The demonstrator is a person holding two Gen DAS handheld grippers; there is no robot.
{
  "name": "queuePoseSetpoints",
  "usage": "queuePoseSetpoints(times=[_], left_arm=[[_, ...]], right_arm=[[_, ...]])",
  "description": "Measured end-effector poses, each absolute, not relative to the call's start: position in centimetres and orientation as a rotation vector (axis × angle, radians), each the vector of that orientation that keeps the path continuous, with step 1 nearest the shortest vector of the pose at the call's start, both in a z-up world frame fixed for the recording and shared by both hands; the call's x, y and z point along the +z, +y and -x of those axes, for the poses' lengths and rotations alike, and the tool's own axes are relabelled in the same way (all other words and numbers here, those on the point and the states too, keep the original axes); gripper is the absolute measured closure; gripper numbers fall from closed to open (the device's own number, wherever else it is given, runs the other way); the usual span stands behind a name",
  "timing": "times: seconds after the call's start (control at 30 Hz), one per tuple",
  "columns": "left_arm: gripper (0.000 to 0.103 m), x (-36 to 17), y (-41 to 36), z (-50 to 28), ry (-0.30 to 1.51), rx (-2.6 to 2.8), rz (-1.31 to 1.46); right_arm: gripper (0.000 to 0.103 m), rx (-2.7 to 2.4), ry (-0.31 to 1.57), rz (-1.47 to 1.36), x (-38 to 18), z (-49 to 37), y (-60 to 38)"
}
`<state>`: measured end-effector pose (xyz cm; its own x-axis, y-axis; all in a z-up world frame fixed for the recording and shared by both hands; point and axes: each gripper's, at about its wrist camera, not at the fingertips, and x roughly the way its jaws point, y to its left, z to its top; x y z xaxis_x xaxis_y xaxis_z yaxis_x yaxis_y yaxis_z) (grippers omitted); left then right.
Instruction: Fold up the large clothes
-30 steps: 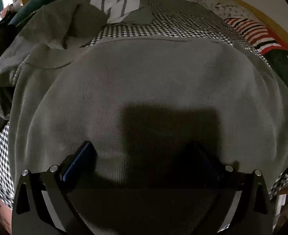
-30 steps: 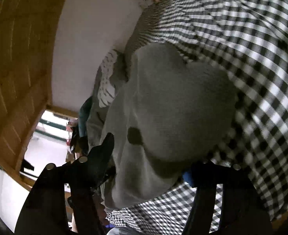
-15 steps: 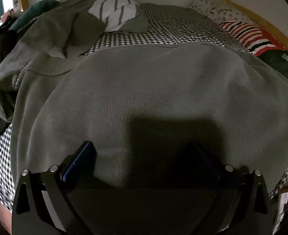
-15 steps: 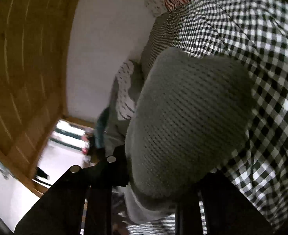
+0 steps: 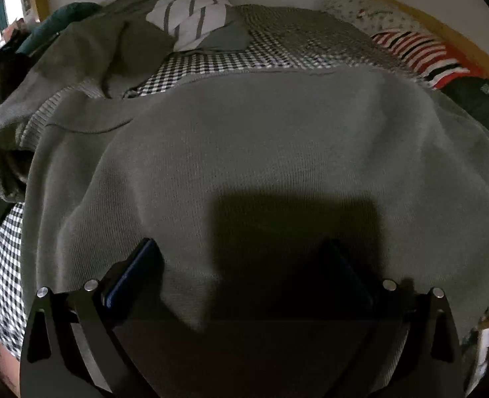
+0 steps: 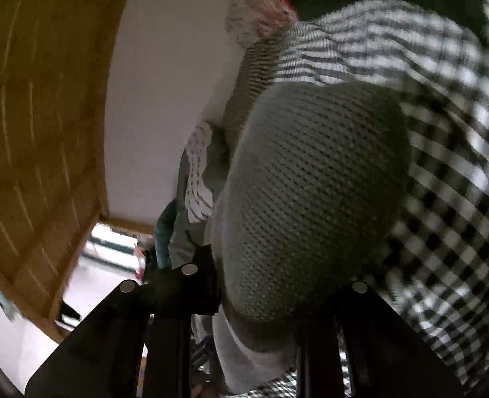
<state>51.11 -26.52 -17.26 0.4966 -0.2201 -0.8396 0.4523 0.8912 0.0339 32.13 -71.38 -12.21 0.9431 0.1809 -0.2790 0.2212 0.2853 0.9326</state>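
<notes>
Right wrist view: the right gripper (image 6: 261, 285) pinches a bulging fold of the grey knit sweater (image 6: 314, 195), its jaws just closed. Left wrist view: the left gripper (image 5: 244, 262), jaws spread, hovers over the sweater, spread across the checked sheet (image 5: 211, 63) mid-frame.

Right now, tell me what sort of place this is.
Probably a bedroom, on a wooden-framed bed, perhaps a bunk. A checked bedsheet covers the surface, a wooden frame runs along the white wall, and a wood-slat ceiling sits close overhead. A grey sweater and other clothes lie on it.
</notes>
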Motion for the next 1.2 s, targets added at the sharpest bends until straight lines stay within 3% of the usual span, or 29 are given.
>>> queuePoseSetpoints(times=[0.2, 0.37, 0.63, 0.7, 0.8, 0.87, 0.97, 1.03, 1.2], left_arm=[[0.004, -13.5, -19.4, -48.6, 0.818, -0.278, -0.184], [0.004, -17.2, -17.7, -50.7, 0.998, -0.348, -0.103], [0.005, -16.9, -16.0, -50.8, 1.024, -0.409, 0.045], [0.005, -14.2, -12.9, -49.1, 0.94, -0.407, 0.142], [0.005, -10.1, -8.5, -47.3, 0.777, -0.213, 0.063], [0.005, -11.6, -7.8, -49.0, 0.862, -0.197, -0.034], [0.004, -18.9, -8.7, -52.0, 1.117, -0.305, -0.043], [0.004, -20.7, -8.4, -51.7, 1.063, -0.316, -0.007], [0.004, -19.2, -5.0, -51.1, 1.062, -0.318, 0.122]], right_arm=[[0.083, 0.042, 0.344, -1.103, -5.4, -34.8, -67.8], [0.083, 0.081, 0.358, -0.899, -1.0, -37.1, -63.5], [0.083, 0.167, 0.443, -0.459, 4.6, -40.7, -52.3], [0.083, 0.19, 0.457, -0.398, 5.0, -41.8, -50.4], [0.083, 0.224, 0.486, -0.299, 4.6, -43.4, -47.0], [0.083, 0.233, 0.499, -0.244, 4.6, -44.3, -45.1], [0.083, 0.241, 0.53, -0.117, 4.3, -45.6, -40.9], [0.083, 0.25, 0.581, 0.037, 3.4, -46.6, -37.4], [0.083, 0.325, 0.722, 0.148, 0.2, -48.0, -32.3]])
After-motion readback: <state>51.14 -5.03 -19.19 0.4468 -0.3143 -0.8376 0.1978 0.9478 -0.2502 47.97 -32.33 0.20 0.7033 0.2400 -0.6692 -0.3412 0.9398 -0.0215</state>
